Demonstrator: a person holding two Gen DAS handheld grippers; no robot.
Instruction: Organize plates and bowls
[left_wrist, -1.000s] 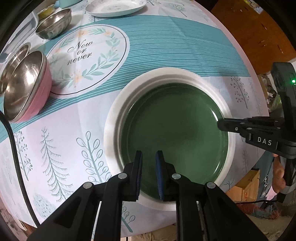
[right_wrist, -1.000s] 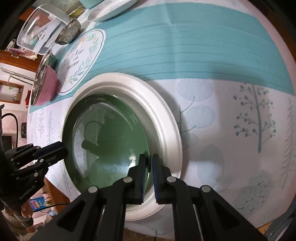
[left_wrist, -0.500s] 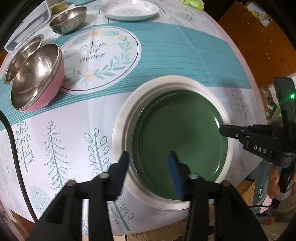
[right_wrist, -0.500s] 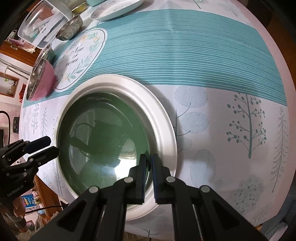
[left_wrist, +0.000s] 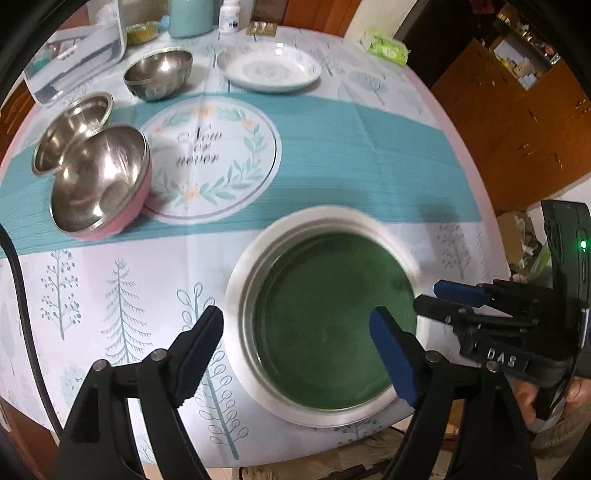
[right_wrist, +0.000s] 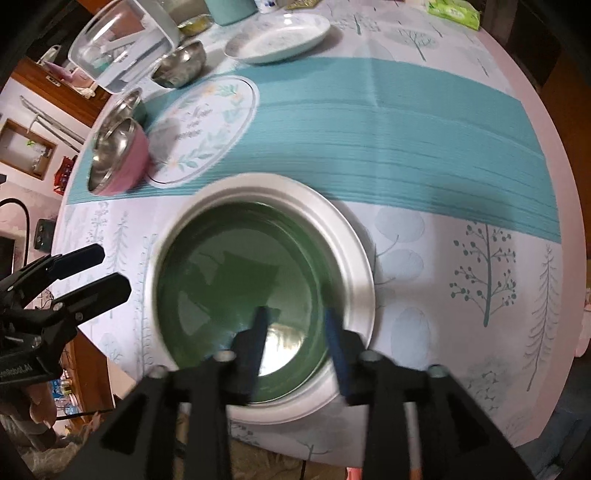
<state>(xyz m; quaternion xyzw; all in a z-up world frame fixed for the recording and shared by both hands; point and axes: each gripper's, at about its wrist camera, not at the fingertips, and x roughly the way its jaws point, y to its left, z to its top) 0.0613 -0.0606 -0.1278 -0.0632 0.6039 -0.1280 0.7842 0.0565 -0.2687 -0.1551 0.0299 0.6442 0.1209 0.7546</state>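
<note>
A dark green plate lies nested in a larger white plate on the patterned tablecloth near the table's front edge. My left gripper hovers above the stack's near rim. Its jaws are opening wide and grip nothing. My right gripper hangs over the opposite rim, its jaws opening with a smaller gap and nothing pressed between the pads. Each wrist view shows the other gripper at the side, the right gripper and the left gripper.
A pink bowl with a steel inside leans on a steel bowl at the left. Farther back are another steel bowl, a pale patterned plate, a clear container, a teal cup and a green packet.
Both grippers were shut at the stacked plates' rim. The left opened first, then the right, and both have lifted away. The plates stay on the cloth.
</note>
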